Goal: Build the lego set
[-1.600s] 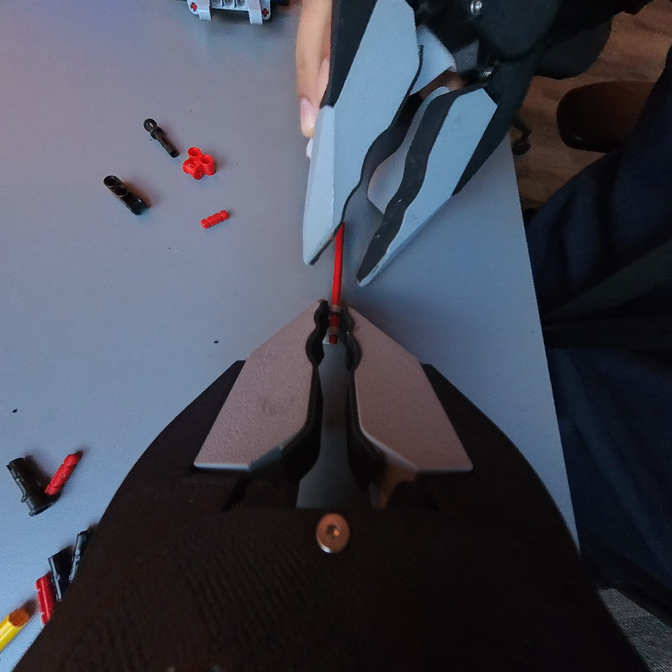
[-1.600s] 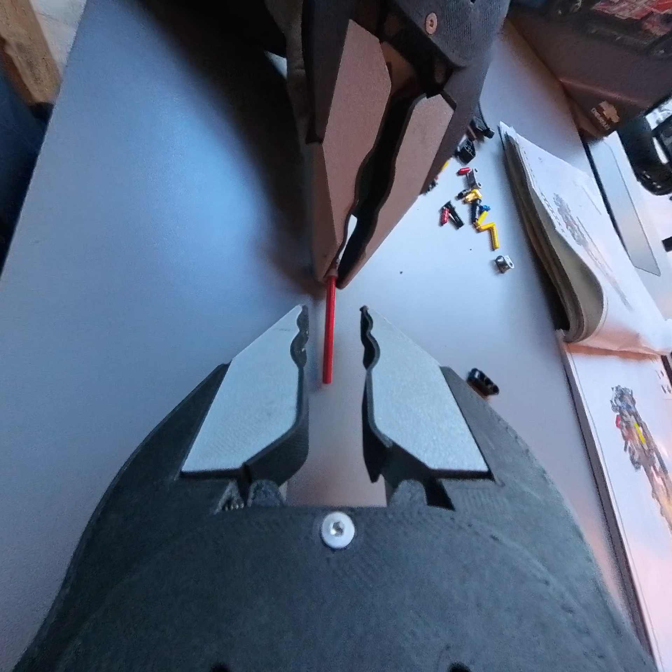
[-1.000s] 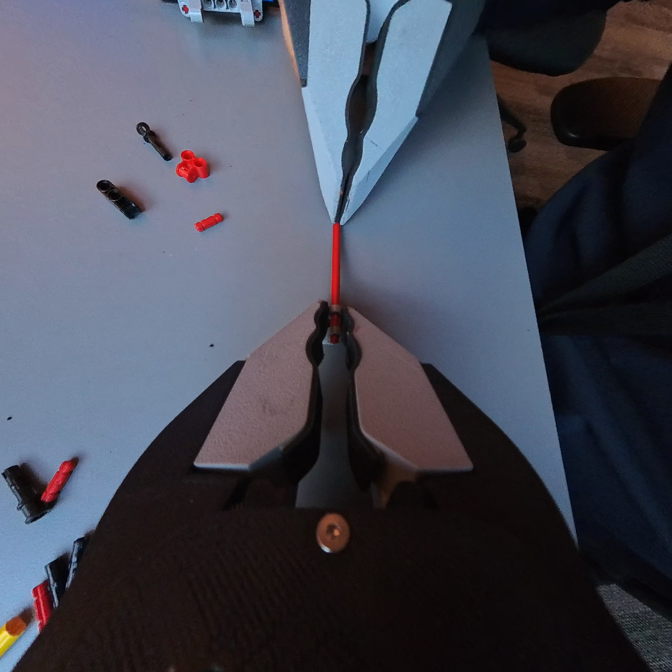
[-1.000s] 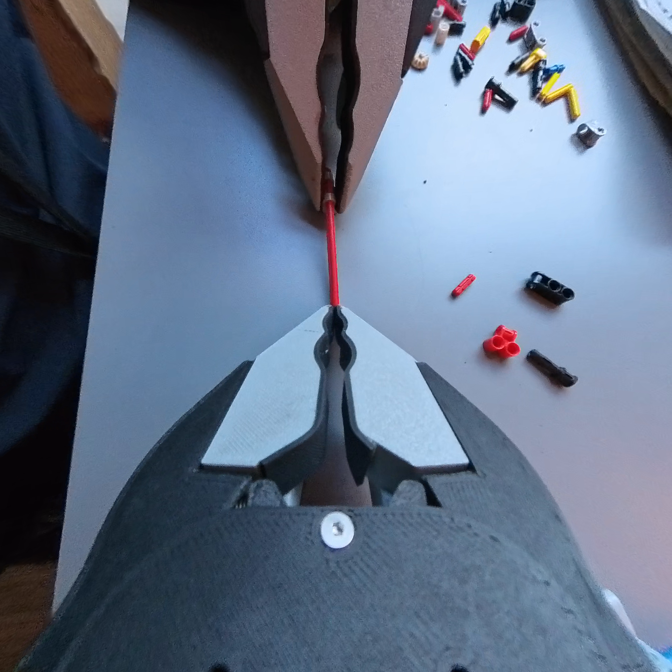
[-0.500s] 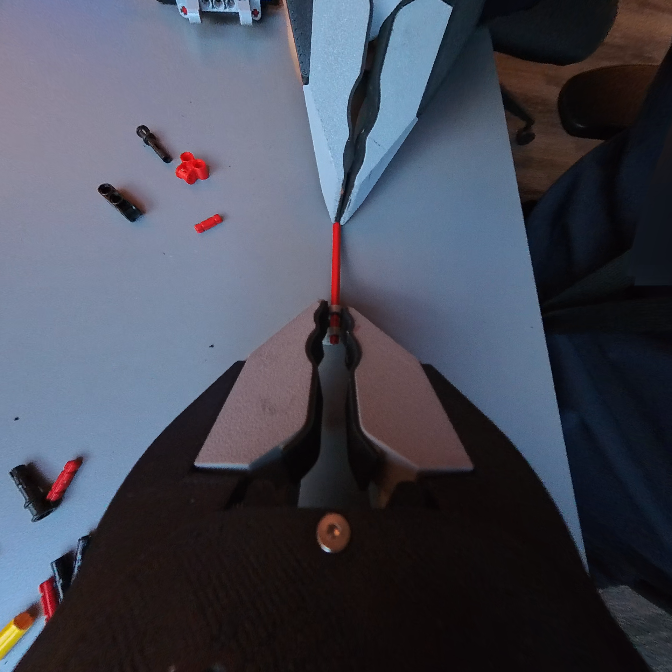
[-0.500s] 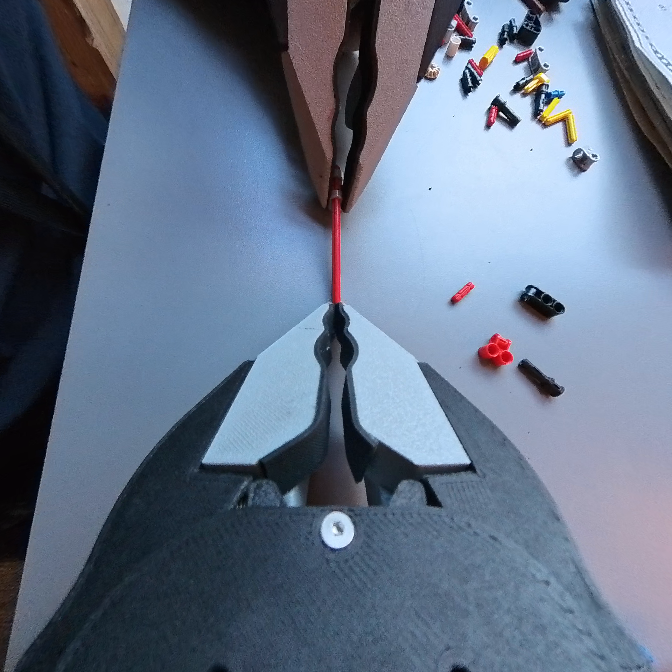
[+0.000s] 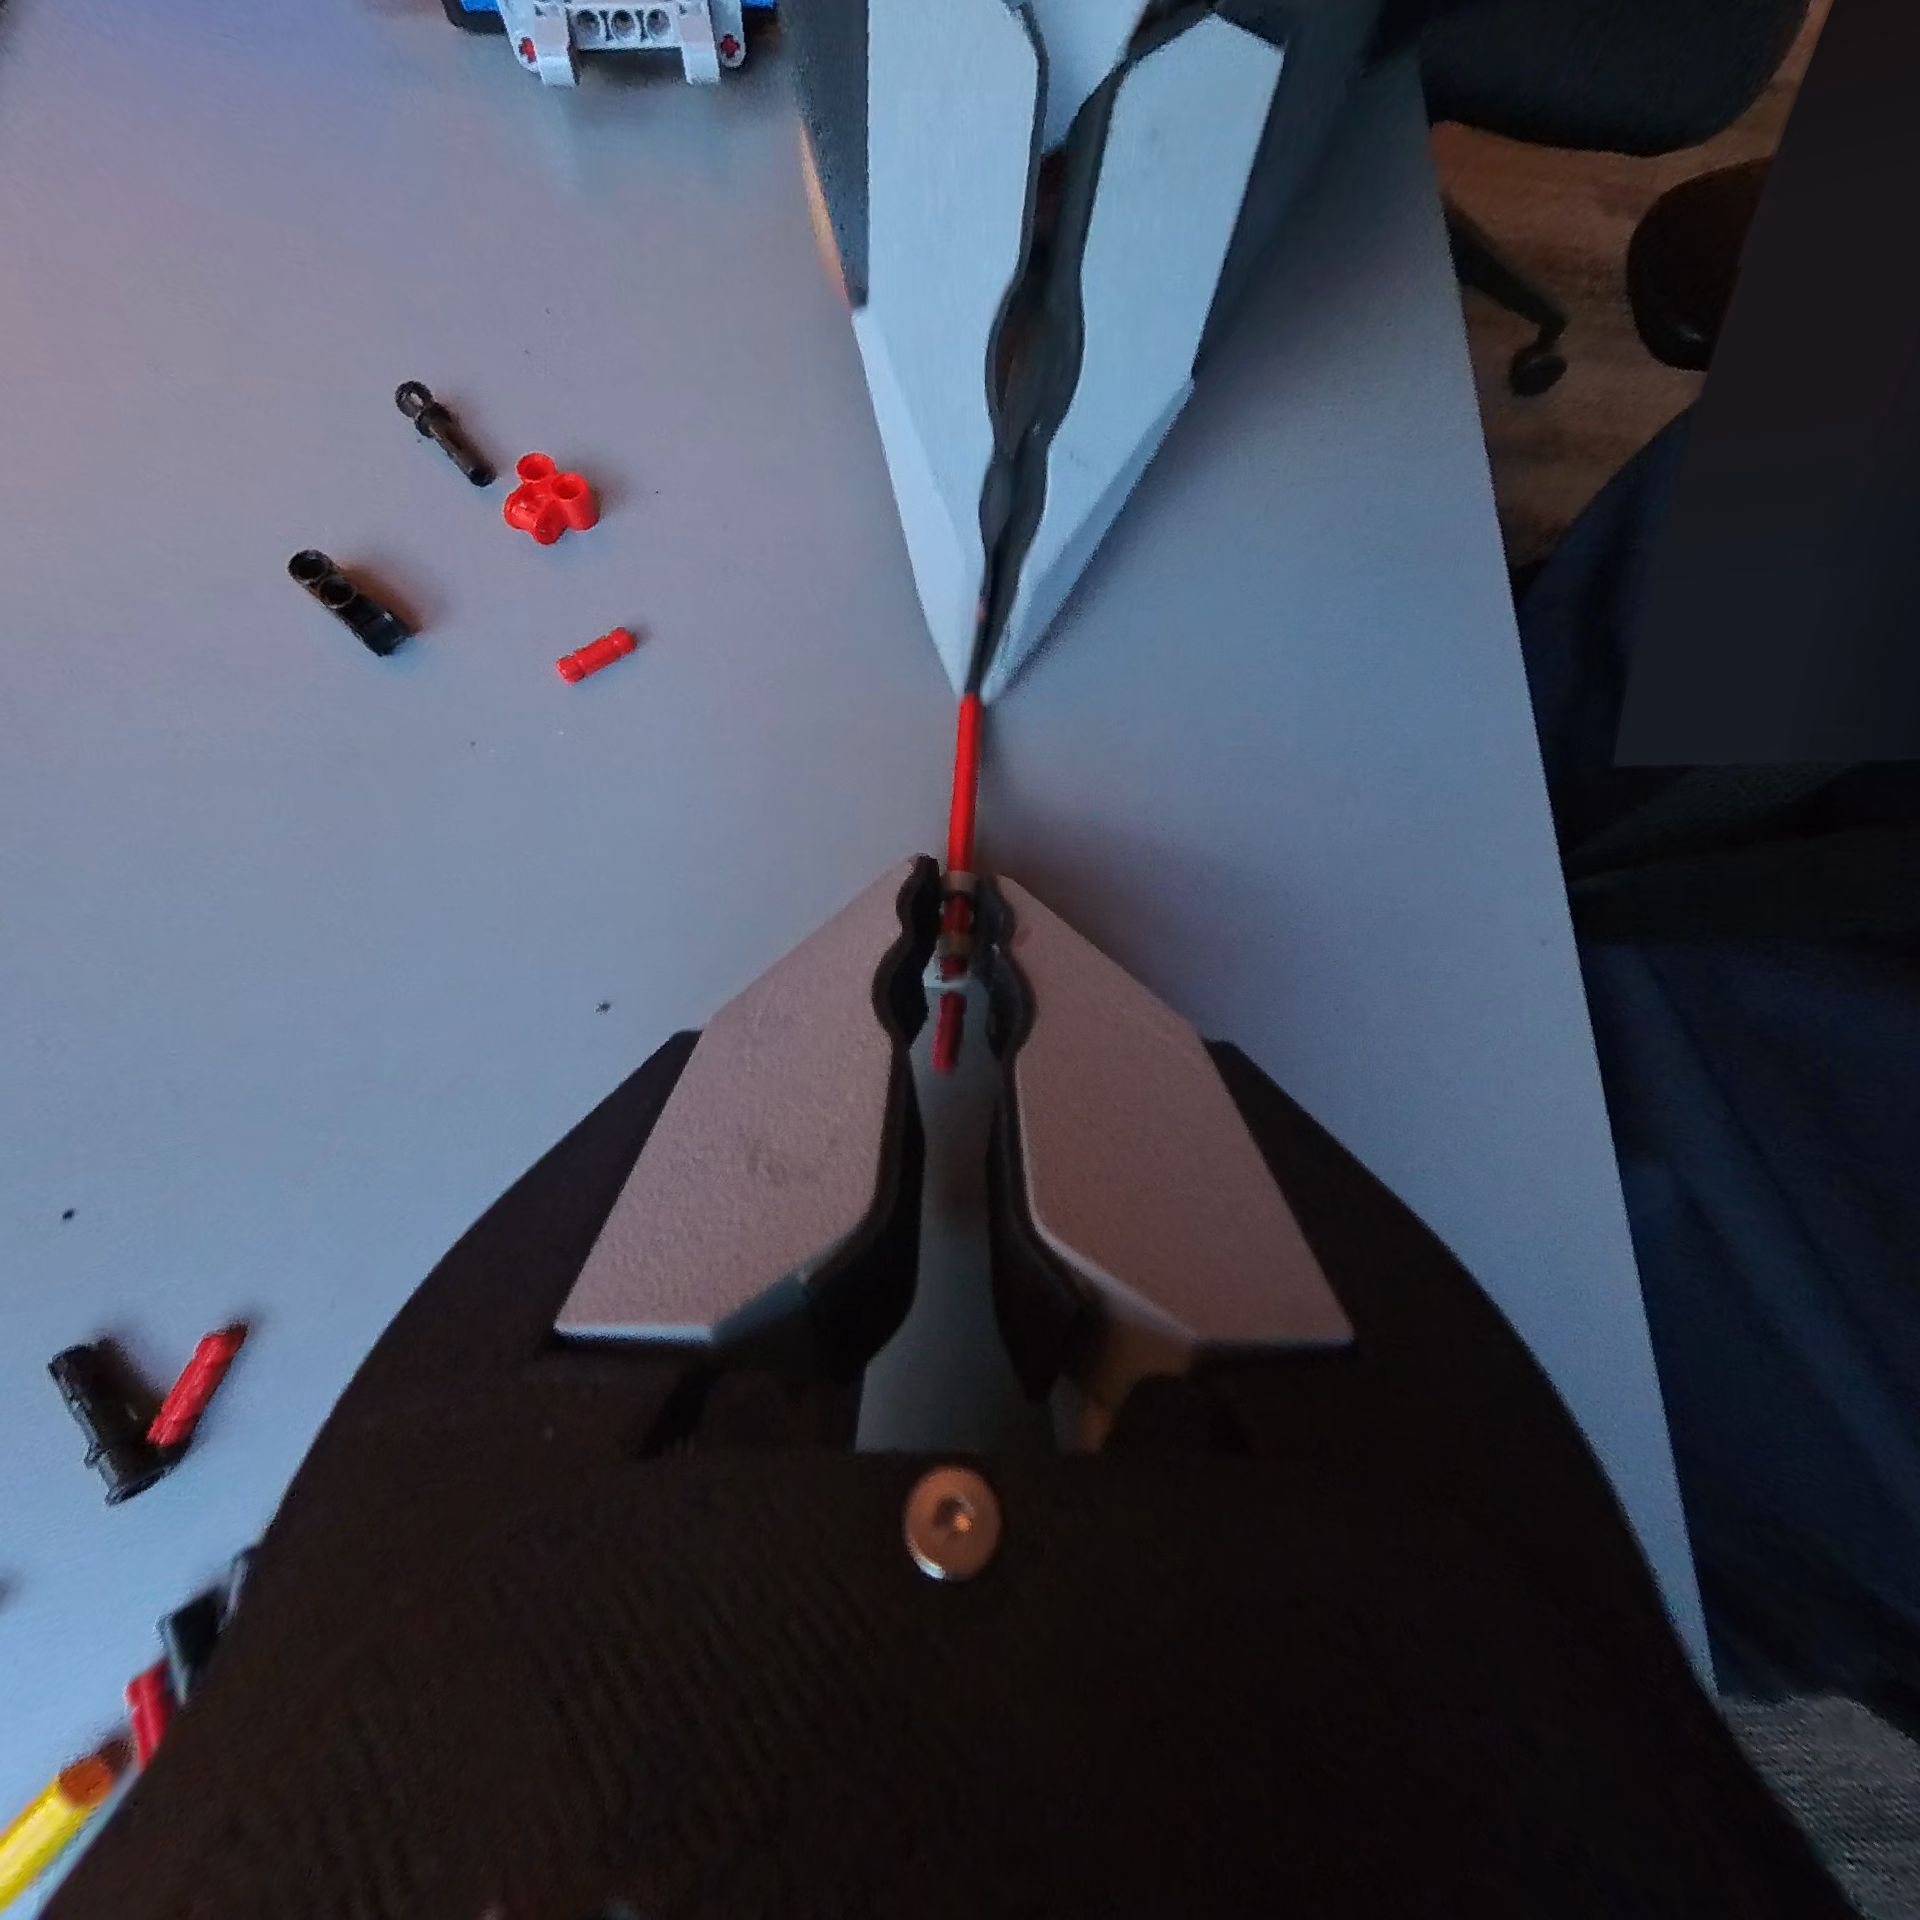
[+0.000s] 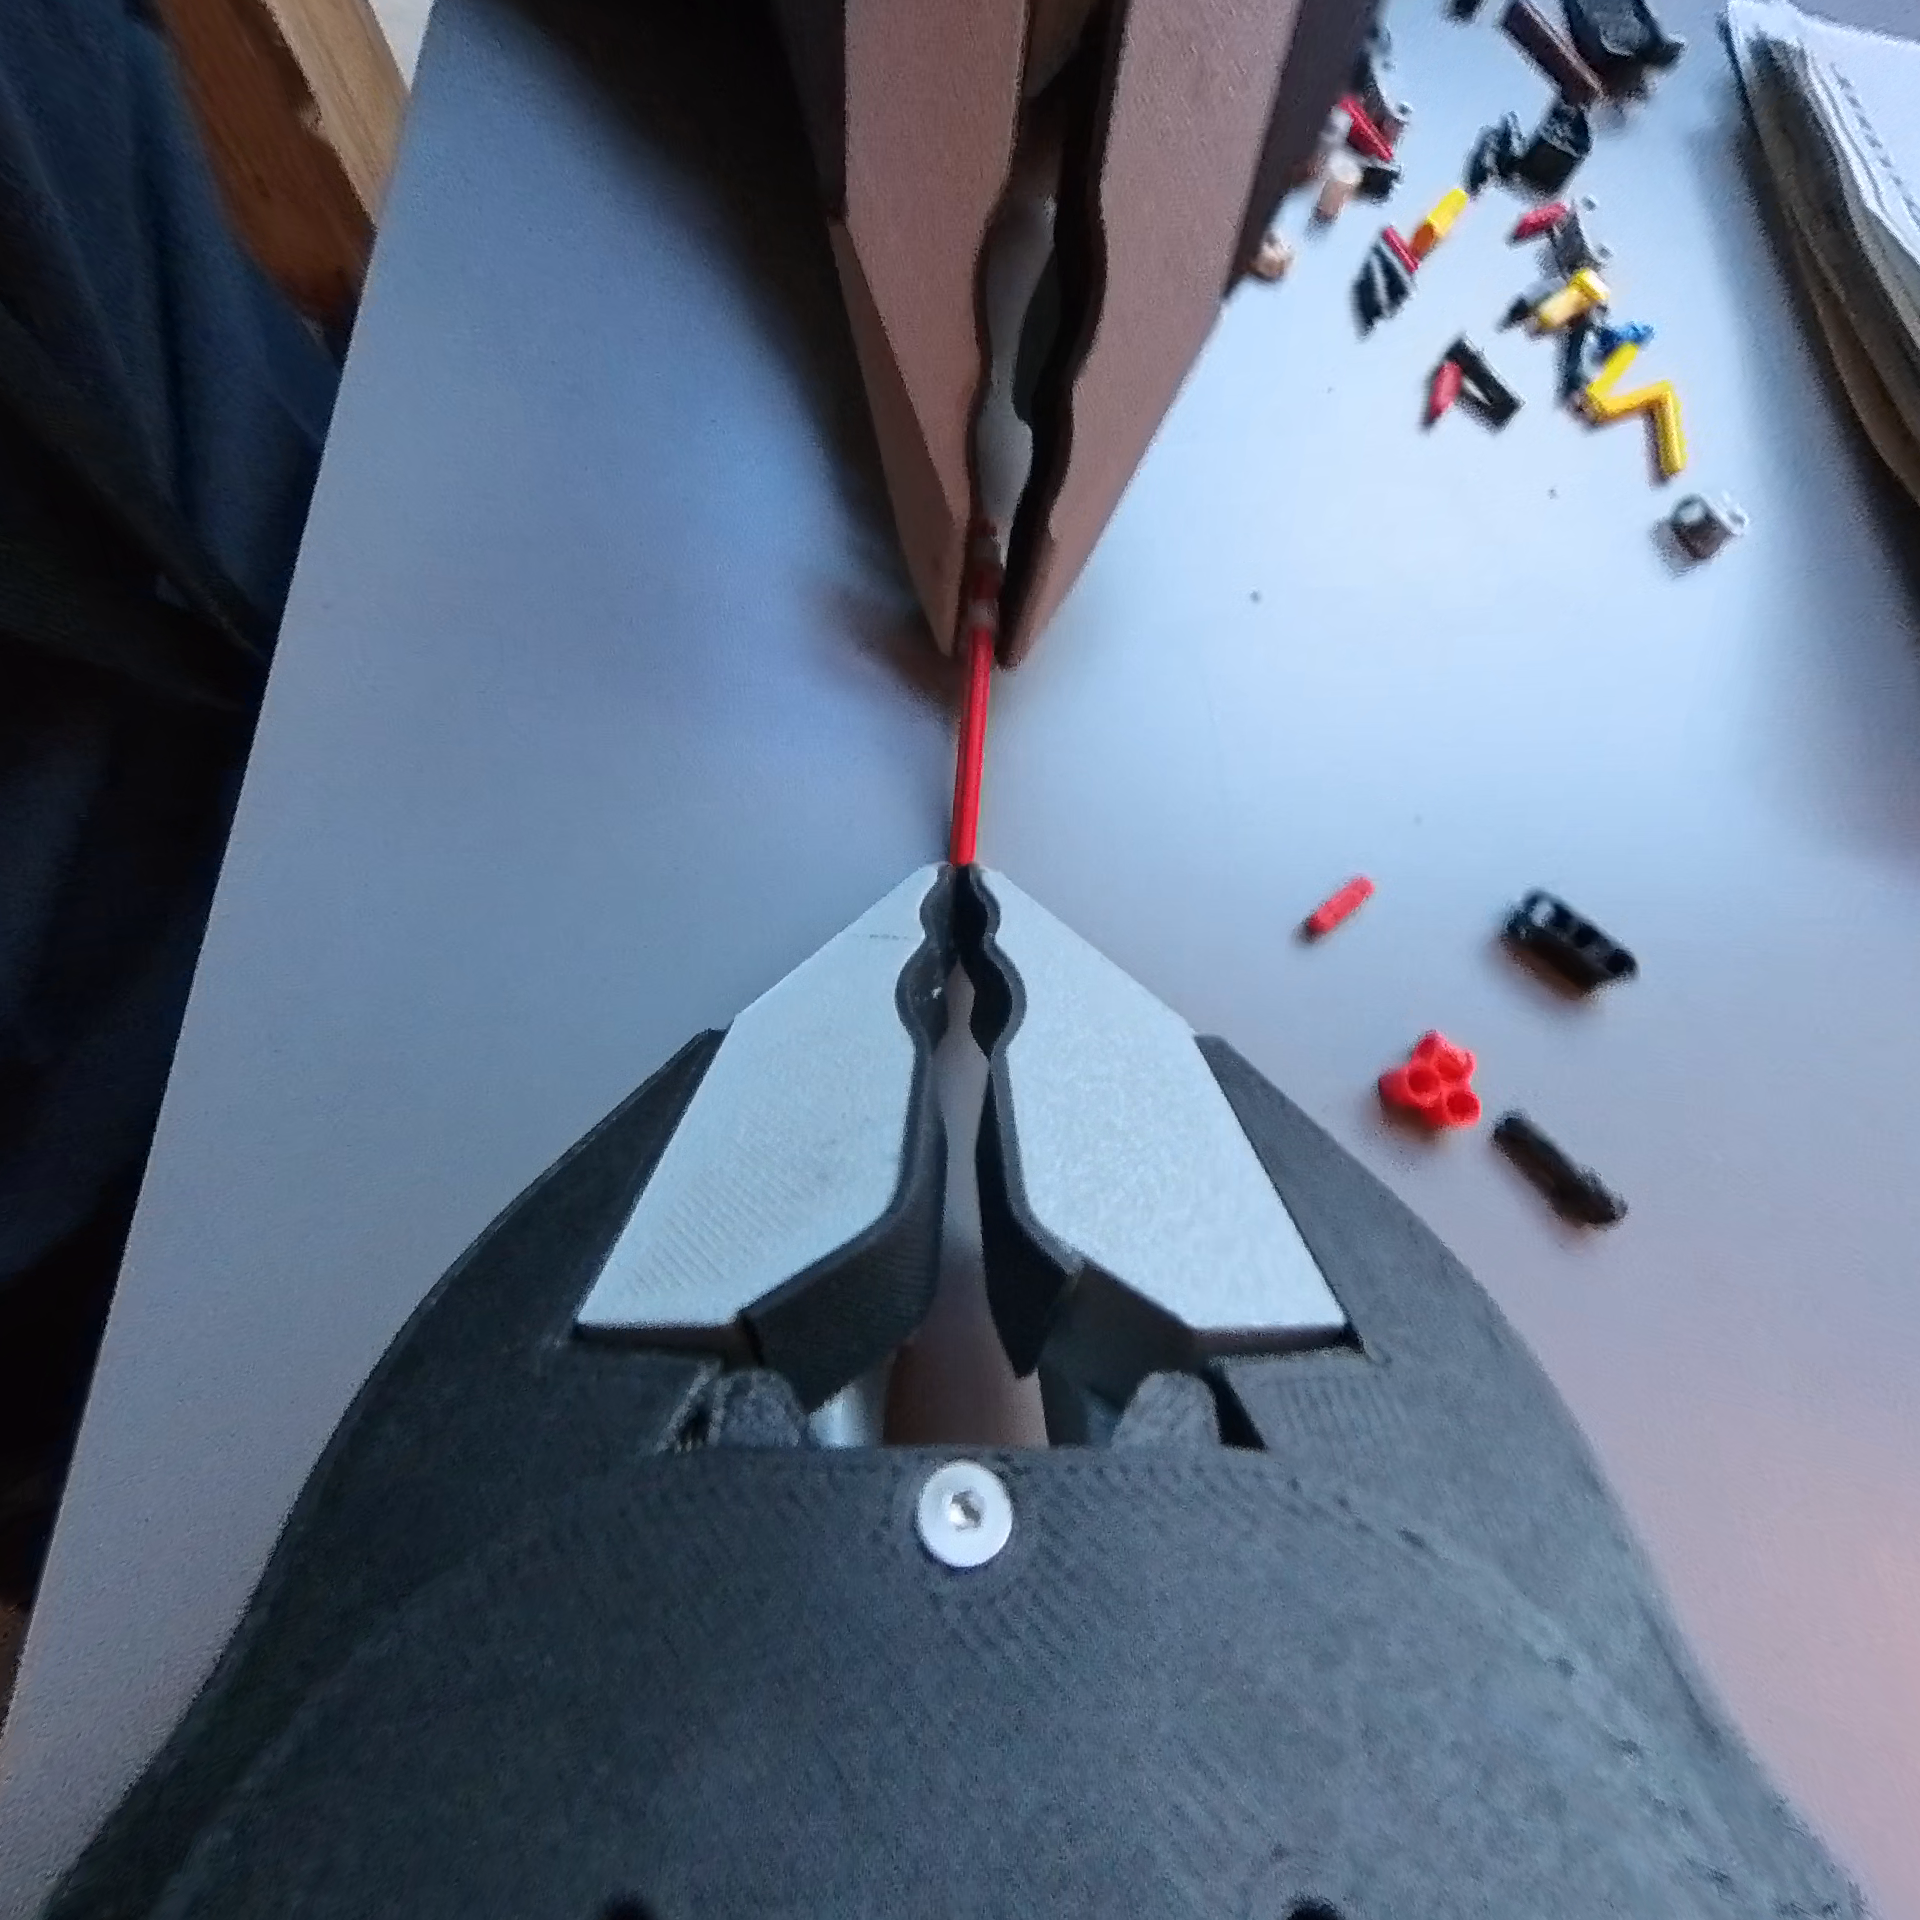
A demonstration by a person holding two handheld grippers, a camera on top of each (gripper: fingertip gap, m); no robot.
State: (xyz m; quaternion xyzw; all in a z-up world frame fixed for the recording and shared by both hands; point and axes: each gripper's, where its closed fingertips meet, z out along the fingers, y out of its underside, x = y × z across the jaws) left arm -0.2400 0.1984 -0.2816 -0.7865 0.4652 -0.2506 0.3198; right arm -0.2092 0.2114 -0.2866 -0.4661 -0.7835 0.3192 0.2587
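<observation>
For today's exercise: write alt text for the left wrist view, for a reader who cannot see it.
Two grippers hold one thin red rod end to end above a grey table: the left gripper shut on its near end, the right gripper pinching its far end. Small red and black building pieces lie scattered to the left.

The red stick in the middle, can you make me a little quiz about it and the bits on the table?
1. True or false: each hand-held gripper pinches one end of the red stick.
2. Which lies nearest the small red pin? A) black two-hole piece B) yellow bent piece
3. Fill in: the three-lobed connector is coloured ____.

Key: 1 true; 2 A; 3 red.
</observation>
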